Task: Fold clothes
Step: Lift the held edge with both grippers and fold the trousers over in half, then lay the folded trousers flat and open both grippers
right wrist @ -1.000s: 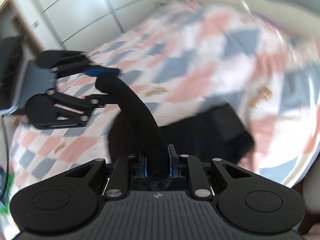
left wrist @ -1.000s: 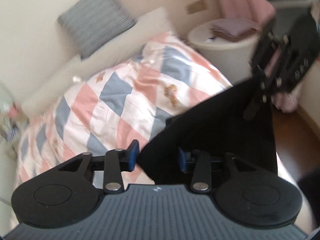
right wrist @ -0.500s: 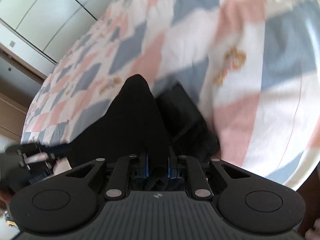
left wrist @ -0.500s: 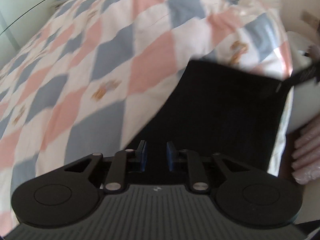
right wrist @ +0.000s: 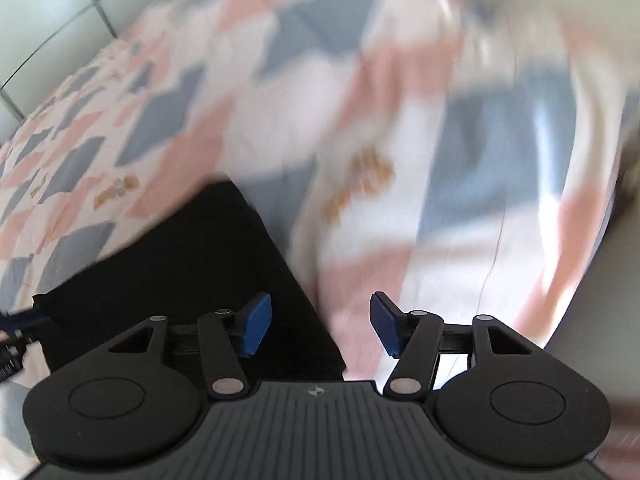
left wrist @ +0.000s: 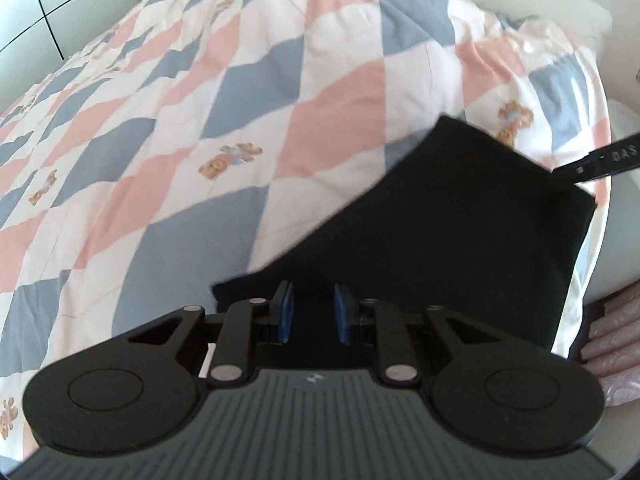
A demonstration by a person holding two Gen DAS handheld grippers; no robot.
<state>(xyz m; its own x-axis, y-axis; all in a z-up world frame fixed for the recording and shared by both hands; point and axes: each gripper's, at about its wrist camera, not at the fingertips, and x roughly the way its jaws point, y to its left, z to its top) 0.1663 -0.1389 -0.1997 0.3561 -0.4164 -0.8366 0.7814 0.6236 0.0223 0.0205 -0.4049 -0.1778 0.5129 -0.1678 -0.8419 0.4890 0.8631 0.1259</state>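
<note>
Black garment (left wrist: 448, 248) lies flat on checked quilt (left wrist: 248, 128) near bed edge. Your left gripper (left wrist: 310, 312): pads parted, small gap, garment beneath, nothing pinched. Your right gripper (right wrist: 318, 324): spread wide, empty, over garment's corner. Right view blurred.

The right gripper (right wrist: 318, 326) hangs over the bed with its blue-padded fingers (right wrist: 256, 322) spread wide and nothing between them. A black garment (right wrist: 188, 264) lies flat on the checked quilt (right wrist: 400, 120), under and ahead of the left finger; its right edge runs down between the fingers. The quilt, pink, grey-blue and white with small bear prints, is blurred
</note>
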